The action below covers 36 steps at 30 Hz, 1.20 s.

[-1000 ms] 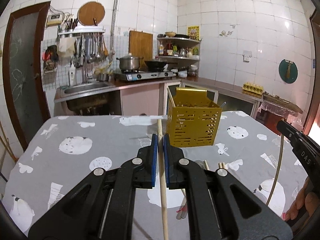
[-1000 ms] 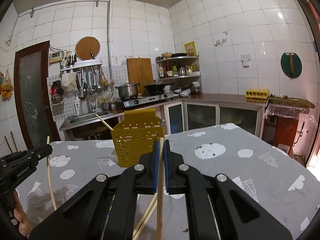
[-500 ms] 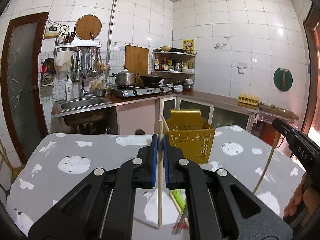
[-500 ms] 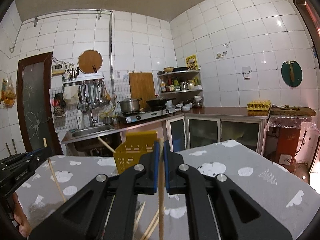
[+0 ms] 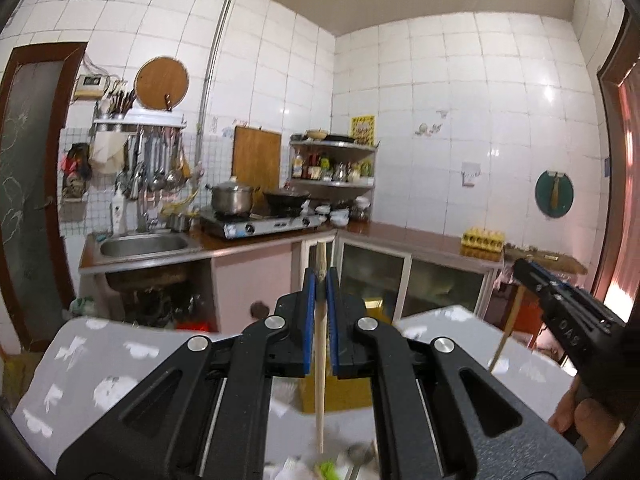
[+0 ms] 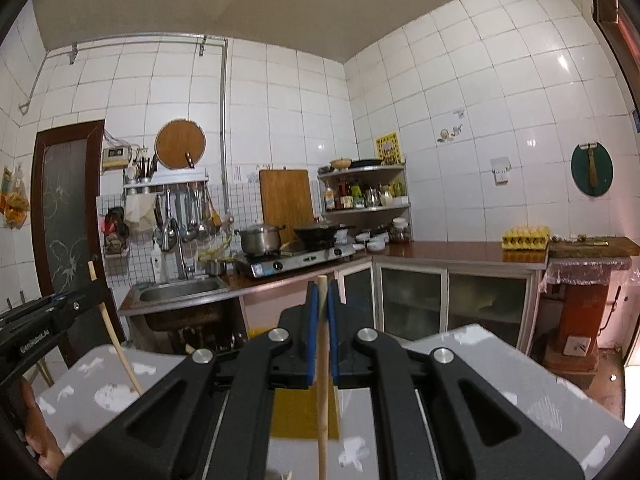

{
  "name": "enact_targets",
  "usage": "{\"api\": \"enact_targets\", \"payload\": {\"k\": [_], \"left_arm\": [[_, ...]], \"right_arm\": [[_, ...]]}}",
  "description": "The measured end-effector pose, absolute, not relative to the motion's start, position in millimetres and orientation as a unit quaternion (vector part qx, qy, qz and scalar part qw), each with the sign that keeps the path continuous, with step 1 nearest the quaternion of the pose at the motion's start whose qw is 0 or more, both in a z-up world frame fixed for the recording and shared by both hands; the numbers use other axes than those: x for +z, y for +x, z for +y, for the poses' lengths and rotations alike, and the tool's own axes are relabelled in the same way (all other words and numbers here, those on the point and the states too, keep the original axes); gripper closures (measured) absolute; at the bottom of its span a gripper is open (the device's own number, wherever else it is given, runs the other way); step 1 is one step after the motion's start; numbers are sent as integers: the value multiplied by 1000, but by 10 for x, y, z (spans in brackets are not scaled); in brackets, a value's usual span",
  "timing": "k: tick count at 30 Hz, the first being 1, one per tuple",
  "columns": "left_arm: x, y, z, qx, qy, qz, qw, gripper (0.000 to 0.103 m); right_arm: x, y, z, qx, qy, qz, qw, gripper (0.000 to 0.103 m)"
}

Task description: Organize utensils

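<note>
My left gripper is shut on a pale wooden chopstick that hangs upright through the jaws, high above the table. My right gripper is shut on another wooden chopstick, also upright. Each gripper shows in the other's view: the right one at the right edge, the left one at the left edge, both with their sticks. The yellow perforated utensil holder sits on the table below, mostly hidden behind the jaws. More utensils lie blurred on the cloth under the left gripper.
The table has a grey cloth with white prints. Beyond it are a sink, a gas stove with a pot and a wok, a corner shelf of bottles, and a counter with an egg tray.
Both grippers have risen and tilted up with their chopsticks. The table and yellow holder have dropped low in both views and the holder is now mostly hidden behind the jaws.
</note>
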<state>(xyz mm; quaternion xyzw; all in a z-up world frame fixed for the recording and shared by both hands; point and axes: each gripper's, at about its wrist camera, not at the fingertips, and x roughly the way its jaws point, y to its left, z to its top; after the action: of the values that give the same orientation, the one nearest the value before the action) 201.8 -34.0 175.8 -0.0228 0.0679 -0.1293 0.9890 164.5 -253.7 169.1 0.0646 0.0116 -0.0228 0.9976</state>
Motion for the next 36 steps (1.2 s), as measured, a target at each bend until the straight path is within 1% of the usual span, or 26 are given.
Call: {"api": "enact_targets", "payload": {"k": [9, 14, 18, 22, 29, 33, 34, 35, 36], "left_arm": [[2325, 2545, -619, -133, -32, 9, 991, 99], [2399, 2920, -766, -133, -31, -5, 991, 99], [2226, 3257, -910, -129, -19, 6, 991, 99], [1874, 3637, -1007, -126, -11, 31, 992, 99], [1252, 4013, -962, -114, -8, 108, 988, 99], [1172, 4021, -856, -117, -18, 144, 982, 98], [1189, 3997, -835, -117, -19, 149, 982, 92], [1231, 3945, -800, -117, -21, 155, 981, 85], [1264, 3892, -780, -118, -25, 155, 981, 62]], "right_arm": [[2166, 2279, -2563, -26, 71, -23, 997, 98], [2249, 2634, -2599, -26, 79, -34, 996, 98], [2127, 2945, -2594, -25, 78, -29, 996, 98], [1864, 3230, -2599, -24, 75, -17, 997, 98], [1326, 3510, -2676, -22, 70, 48, 996, 97], [1230, 3523, -2745, -21, 68, 94, 993, 96], [1230, 3512, -2765, -24, 65, 105, 992, 96], [1247, 3479, -2794, -28, 66, 115, 991, 87], [1266, 3427, -2829, -33, 69, 119, 990, 62]]}}
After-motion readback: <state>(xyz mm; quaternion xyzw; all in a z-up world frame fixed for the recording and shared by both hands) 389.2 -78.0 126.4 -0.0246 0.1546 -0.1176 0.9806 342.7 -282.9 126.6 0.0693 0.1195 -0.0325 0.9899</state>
